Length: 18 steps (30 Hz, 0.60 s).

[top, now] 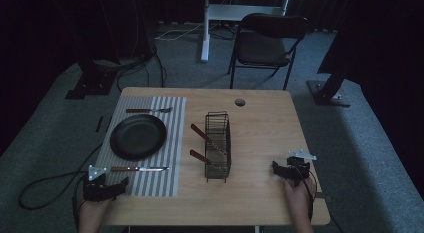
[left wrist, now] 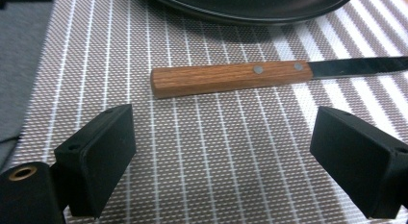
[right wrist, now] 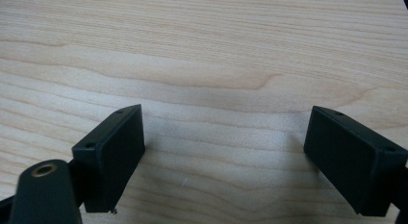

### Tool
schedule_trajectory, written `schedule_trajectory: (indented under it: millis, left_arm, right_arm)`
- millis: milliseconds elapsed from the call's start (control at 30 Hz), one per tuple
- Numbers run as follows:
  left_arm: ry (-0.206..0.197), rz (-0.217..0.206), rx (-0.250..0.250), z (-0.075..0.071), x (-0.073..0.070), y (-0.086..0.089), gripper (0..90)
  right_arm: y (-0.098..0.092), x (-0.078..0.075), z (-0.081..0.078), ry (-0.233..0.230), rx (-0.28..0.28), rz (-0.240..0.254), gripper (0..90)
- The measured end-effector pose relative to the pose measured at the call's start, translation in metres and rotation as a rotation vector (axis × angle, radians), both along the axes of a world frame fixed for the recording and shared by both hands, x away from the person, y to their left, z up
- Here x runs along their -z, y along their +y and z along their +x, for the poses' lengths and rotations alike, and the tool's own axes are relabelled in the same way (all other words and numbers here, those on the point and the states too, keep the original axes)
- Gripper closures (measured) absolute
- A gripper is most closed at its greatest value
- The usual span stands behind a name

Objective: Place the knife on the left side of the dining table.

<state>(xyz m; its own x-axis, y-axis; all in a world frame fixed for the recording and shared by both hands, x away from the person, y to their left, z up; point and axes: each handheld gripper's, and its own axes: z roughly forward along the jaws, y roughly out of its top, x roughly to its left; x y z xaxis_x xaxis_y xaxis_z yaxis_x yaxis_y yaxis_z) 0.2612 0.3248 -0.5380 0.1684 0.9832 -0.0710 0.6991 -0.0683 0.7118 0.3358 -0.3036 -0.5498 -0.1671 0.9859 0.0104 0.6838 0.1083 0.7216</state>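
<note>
Wooden-handled knife (left wrist: 231, 79) lying on striped placemat (left wrist: 202, 152), just beyond left gripper (left wrist: 223, 159), released. Right gripper (right wrist: 226, 161) spread wide over bare table (right wrist: 202, 51).

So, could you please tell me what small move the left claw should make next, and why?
Probably draw the left claw back off the placemat and toward the wire basket. Its jaws stand open with nothing between them, the knife lies flat on the mat beside the plate, apart from the jaws, and two wooden handles remain in the basket.

The wooden table (top: 260, 193) bears a striped placemat (top: 172, 143) and wire basket (top: 218, 143).
</note>
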Motion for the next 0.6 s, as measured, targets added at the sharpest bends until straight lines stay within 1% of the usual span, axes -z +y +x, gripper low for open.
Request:
schedule_trajectory:
  millis: [33,67,133,167,200,267,333,400,500,567,600]
  left_arm:
    - [-0.003,0.005,-0.007,-0.0001,0.0007,0.0002,0.3]
    - [-0.003,0.005,-0.007,-0.0001,0.0007,0.0002,0.3]
    - [-0.002,0.031,-0.027,0.0001,0.0051,0.0007,0.4]
    - [-0.002,0.031,-0.027,0.0001,0.0051,0.0007,0.3]
    - [-0.007,0.044,-0.023,-0.0004,0.0069,0.0014,0.3]
    - [-0.003,0.072,-0.026,-0.0009,0.0081,0.0013,0.4]
    - [-0.007,0.080,-0.018,-0.0019,0.0079,0.0019,0.4]
    - [-0.011,0.087,-0.024,-0.0033,0.0079,0.0020,0.4]
    - [-0.014,0.076,-0.039,-0.0058,0.0077,0.0020,0.4]
    - [-0.017,0.079,-0.044,-0.0068,0.0075,0.0014,0.4]
    - [-0.025,0.095,-0.057,-0.0089,0.0065,0.0001,0.4]
  right_arm:
    - [0.0000,0.0000,0.0000,0.000,0.000,0.000,13.2]
    - [0.0000,0.0000,0.0000,0.000,0.000,0.000,13.2]
    - [0.0000,0.0000,0.0000,0.000,0.000,0.000,13.2]
    - [0.0000,0.0000,0.0000,0.000,0.000,0.000,13.2]
    - [0.0000,0.0000,0.0000,0.000,0.000,0.000,13.2]
    - [0.0000,0.0000,0.0000,0.000,0.000,0.000,13.2]
    - [0.0000,0.0000,0.0000,0.000,0.000,0.000,13.2]
    - [0.0000,0.0000,0.0000,0.000,0.000,0.000,13.2]
    - [0.0000,0.0000,0.0000,0.000,0.000,0.000,13.2]
    - [0.0000,0.0000,0.0000,0.000,0.000,0.000,13.2]
    - [0.0000,0.0000,0.0000,0.000,0.000,0.000,13.2]
